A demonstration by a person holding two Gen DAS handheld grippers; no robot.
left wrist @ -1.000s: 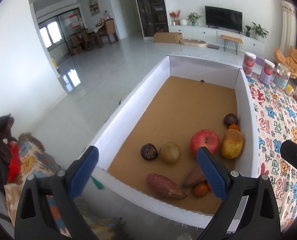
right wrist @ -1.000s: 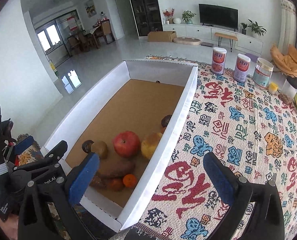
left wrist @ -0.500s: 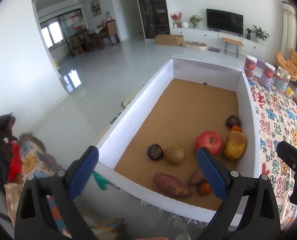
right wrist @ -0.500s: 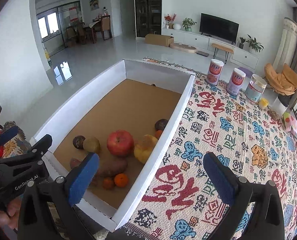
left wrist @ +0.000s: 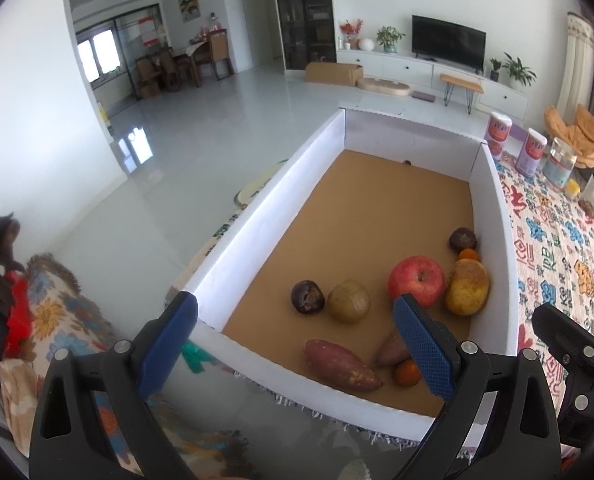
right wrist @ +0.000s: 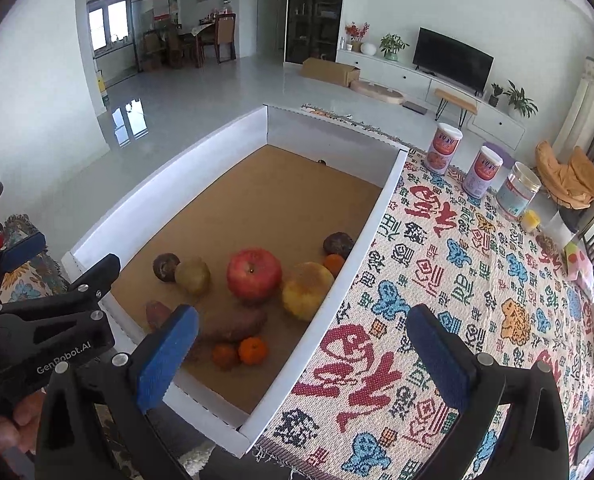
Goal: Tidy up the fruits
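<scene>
A shallow white cardboard box (right wrist: 339, 292) with a brown corrugated floor lies on a woven cloth (right wrist: 469, 288) patterned with red and blue characters, along the cloth's left edge. All the produce sits bunched at the box's near end. A round, glossy red apple (right wrist: 253, 274) lies in the middle, touching a lumpy yellow pear (right wrist: 307, 291) that rests against the right wall. Left of the apple are a dull olive kiwi-shaped fruit (right wrist: 193, 276) and a wrinkled dark passion fruit (right wrist: 165, 267), side by side. A long, rough-skinned reddish sweet potato (left wrist: 341, 365) lies by the near wall, with two small smooth tangerines (right wrist: 253, 350) close to it.

The left gripper (left wrist: 297, 354) hangs over the near wall, blue pads spread, empty. The right gripper (right wrist: 299, 356) hovers above the near right corner, likewise released and empty.
</scene>
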